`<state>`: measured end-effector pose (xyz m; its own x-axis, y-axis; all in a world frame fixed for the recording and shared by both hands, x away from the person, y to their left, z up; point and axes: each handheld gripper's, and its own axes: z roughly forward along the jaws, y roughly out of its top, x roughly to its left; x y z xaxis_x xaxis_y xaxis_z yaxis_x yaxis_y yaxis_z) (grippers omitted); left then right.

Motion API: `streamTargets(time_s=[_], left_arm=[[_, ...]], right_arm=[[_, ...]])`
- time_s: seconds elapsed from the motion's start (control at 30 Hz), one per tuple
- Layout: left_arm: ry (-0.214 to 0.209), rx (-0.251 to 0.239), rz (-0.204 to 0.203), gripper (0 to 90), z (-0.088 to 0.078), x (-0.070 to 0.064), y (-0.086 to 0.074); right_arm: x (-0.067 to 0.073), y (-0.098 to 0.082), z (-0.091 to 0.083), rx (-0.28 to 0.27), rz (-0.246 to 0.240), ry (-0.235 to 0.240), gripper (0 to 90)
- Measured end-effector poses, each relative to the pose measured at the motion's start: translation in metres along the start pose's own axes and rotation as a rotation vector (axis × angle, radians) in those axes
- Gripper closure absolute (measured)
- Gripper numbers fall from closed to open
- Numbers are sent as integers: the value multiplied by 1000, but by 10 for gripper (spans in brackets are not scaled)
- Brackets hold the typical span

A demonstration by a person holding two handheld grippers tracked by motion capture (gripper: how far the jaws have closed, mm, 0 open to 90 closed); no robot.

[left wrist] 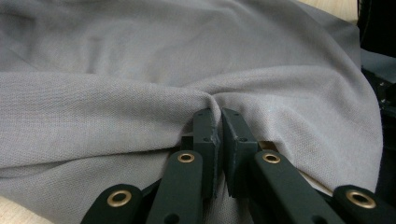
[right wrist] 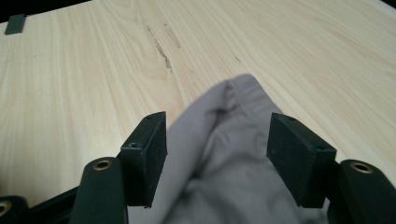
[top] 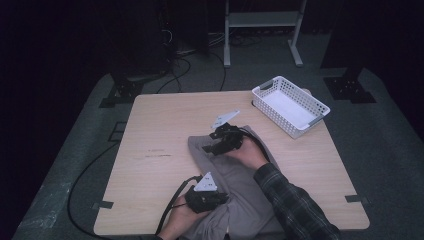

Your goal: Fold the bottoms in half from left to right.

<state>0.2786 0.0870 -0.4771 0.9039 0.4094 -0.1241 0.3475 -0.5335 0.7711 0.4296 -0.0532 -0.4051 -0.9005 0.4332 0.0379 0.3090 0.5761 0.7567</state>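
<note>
While the left gripper (left wrist: 218, 135) is pinching a fold of the grey cloth (top: 235, 185) lying on the surface (top: 150, 130), the right gripper (right wrist: 217, 158) is straddling the far corner, jaws apart; it should be closing squarely before pulling.

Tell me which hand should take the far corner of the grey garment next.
Right. Its tool stands open astride that corner of the grey garment, pads not pressing. The left tool is already shut on a nearer fold.

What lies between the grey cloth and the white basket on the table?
Nothing: in the high view, bare wooden table separates the grey cloth from the white basket.
</note>
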Motion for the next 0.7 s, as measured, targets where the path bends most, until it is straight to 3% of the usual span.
streamTargets(time_s=[0.2,0.47,0.53,0.6,0.7], left_arm=[[3,1,-1,853,1,0,-1],[5,3,3,853,1,0,-1],[7,6,7,853,1,0,0],[10,6,7,854,2,-1,0],[13,12,9,860,1,-1,1]], right_arm=[[0,16,39,54,-23,20,366],[4,16,81,160,-50,3,414],[5,14,89,194,-58,-9,469],[6,11,95,225,-76,-38,585],[6,11,96,215,-69,-64,820]])
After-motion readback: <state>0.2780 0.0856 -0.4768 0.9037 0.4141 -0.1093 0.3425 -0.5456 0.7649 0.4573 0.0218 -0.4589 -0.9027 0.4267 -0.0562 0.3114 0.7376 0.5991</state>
